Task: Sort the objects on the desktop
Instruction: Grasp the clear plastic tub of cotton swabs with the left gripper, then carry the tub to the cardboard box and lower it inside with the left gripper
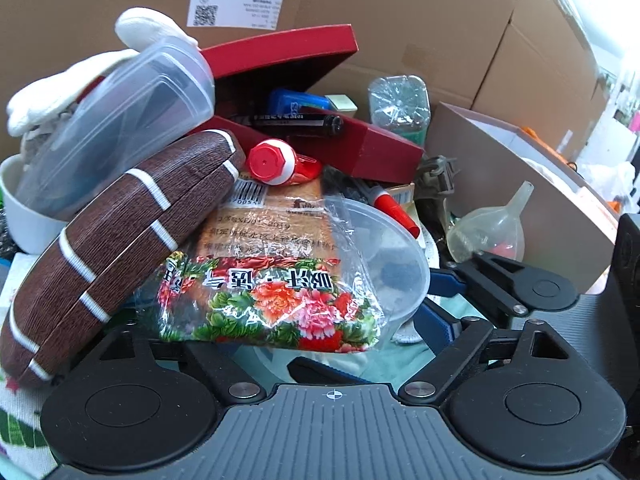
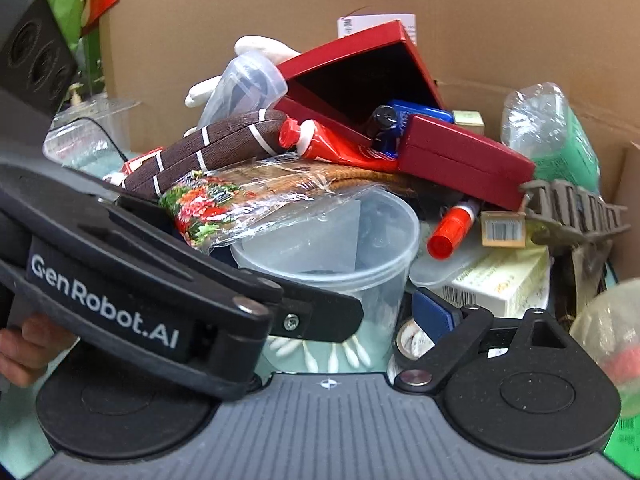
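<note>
Cardboard wall (image 1: 400, 20) behind cluttered heap; pale green surface (image 2: 280, 360) below; both grippers' jaws wide apart, gripping nothing.

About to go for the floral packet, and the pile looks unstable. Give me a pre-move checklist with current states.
1. Left gripper fingers open: ok.
2. Floral packet ungripped, lying across the clear tub: ok.
3. Nothing weighing on the floral packet: not ok; the red-capped tube and brown striped case lie on it.
4. Left gripper's own left finger under the floral packet: cannot tell, hidden.
5. Grippers clear of each other: not ok; the left gripper crosses in front of the right gripper in the right wrist view.
</note>
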